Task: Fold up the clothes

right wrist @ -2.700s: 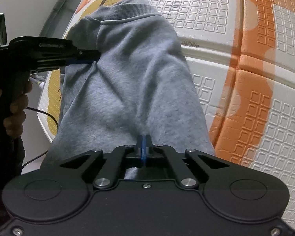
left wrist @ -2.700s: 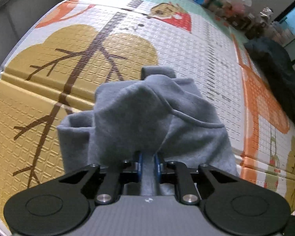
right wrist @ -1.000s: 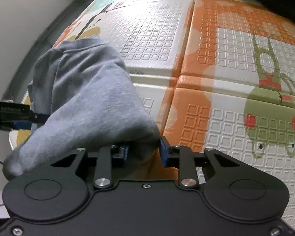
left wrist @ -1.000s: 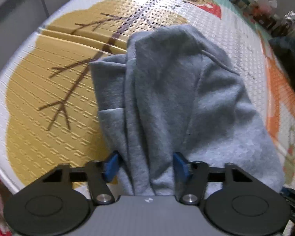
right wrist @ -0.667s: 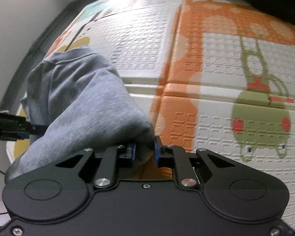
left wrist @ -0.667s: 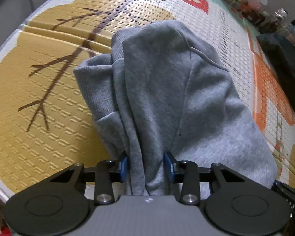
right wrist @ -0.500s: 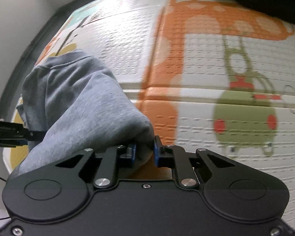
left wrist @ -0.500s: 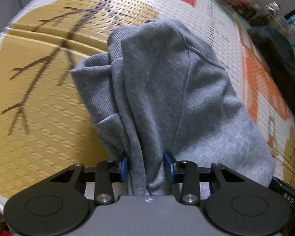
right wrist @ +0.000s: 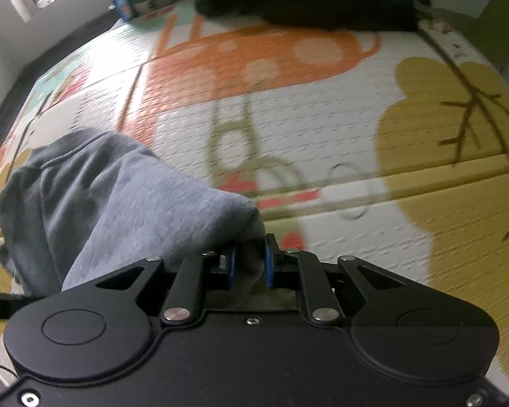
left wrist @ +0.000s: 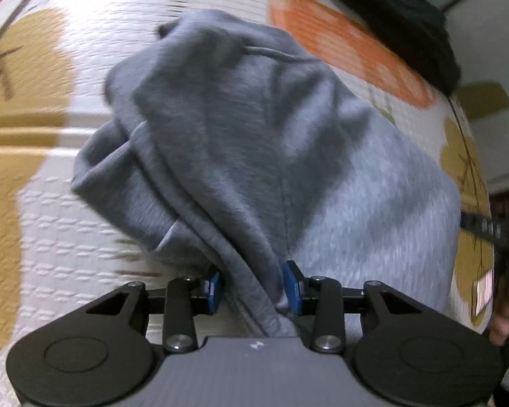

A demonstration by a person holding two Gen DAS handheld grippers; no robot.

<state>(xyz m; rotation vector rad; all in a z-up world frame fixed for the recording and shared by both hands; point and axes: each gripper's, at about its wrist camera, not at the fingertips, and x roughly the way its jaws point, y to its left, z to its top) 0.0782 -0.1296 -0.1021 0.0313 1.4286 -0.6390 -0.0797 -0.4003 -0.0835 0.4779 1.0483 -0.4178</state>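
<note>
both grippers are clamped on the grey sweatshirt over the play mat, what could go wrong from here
1. The left gripper pinches a thick bunch of the grey sweatshirt; layers may slip out unevenly.
2. The right gripper grips only a small corner, which might pull free.
3. The dark garment lies close by on the play mat; the sweatshirt could land on it.

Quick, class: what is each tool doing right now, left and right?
Left tool: closed on a thick bunch of the grey sweatshirt, having just tightened.
Right tool: closed on a fold of the same sweatshirt, having just tightened.
</note>
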